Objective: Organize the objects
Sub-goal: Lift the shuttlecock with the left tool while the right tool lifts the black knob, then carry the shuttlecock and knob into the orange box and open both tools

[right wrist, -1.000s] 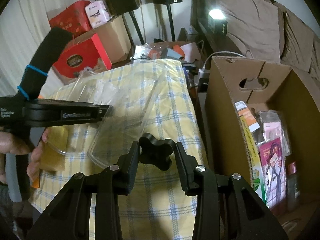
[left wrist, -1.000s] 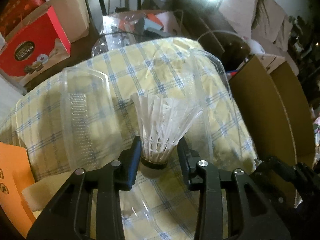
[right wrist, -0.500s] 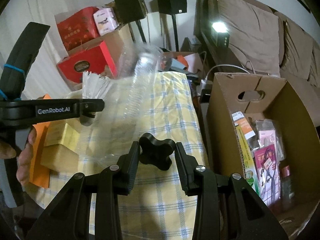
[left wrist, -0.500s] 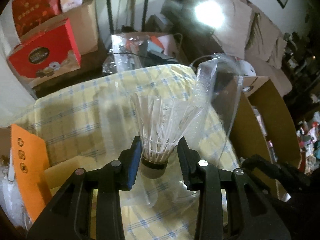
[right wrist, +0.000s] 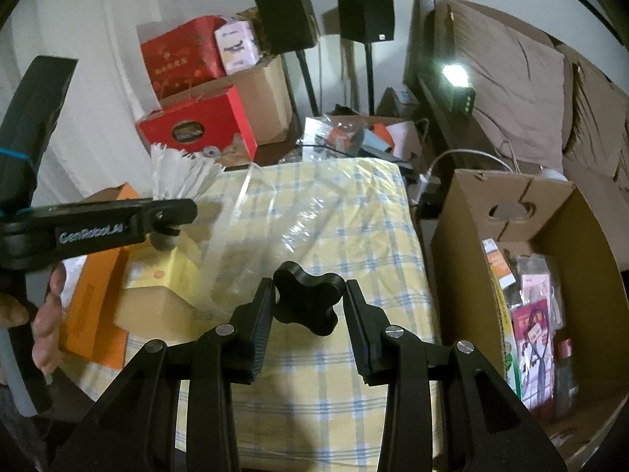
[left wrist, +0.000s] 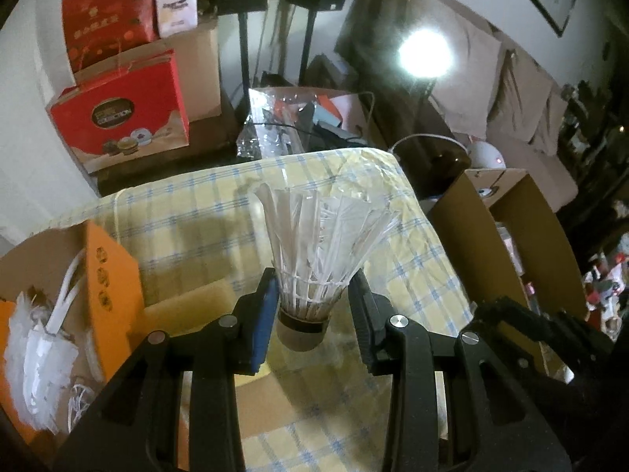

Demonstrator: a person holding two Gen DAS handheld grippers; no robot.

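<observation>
A: Left tool (left wrist: 312, 306) clamped on shuttlecock (left wrist: 318, 251), held above the bench (left wrist: 196, 212). Right tool (right wrist: 306, 306) clamped on black knob (right wrist: 304, 303).

B: Step?

A: Carrying, likely. Orange box (left wrist: 114, 279) at left already holds feathers; next means swinging left, clearing its rim. Cardboard box (right wrist: 550, 236) crowds the right edge.

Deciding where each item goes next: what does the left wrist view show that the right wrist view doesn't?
Left only: white feathery scraps inside the orange box.

Right only: the right gripper shut on a black knob, packets inside the cardboard box, and a hand.

Both: the left gripper shut on the shuttlecock, the checked cloth, and the red box.
</observation>
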